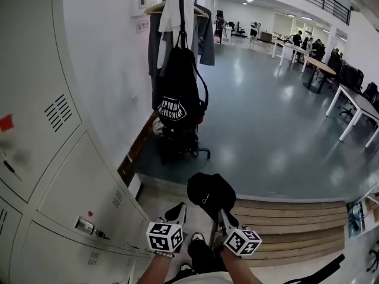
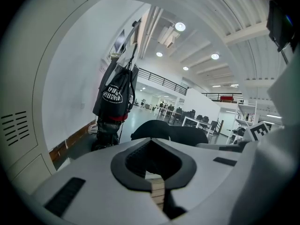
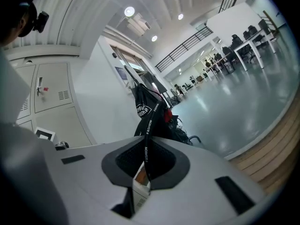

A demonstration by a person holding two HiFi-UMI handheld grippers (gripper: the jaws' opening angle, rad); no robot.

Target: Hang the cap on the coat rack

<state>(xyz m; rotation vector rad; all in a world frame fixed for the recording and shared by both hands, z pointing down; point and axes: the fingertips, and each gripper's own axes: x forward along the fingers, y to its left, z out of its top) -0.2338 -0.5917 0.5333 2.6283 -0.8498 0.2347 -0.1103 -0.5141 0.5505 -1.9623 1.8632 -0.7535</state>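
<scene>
- Right tongs (image 1: 222,213) are clamped on the thin "FASHION"-printed strap of the black fabric cap (image 1: 210,193), which is well apart from the clothes-laden wheeled coat rack (image 1: 204,153).
- Left tongs (image 1: 179,207) are together and empty, equally far from the rack.
- A black printed bag (image 1: 176,93) hangs on the rack.

Black cap (image 1: 211,195); black bag (image 1: 177,90), white lettering; grey-blue floor (image 1: 266,111).

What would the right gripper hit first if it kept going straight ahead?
Likely the black bag hanging on the coat rack. The right gripper holds only the cap strap, and the way between looks free, though depth is unclear.
</scene>
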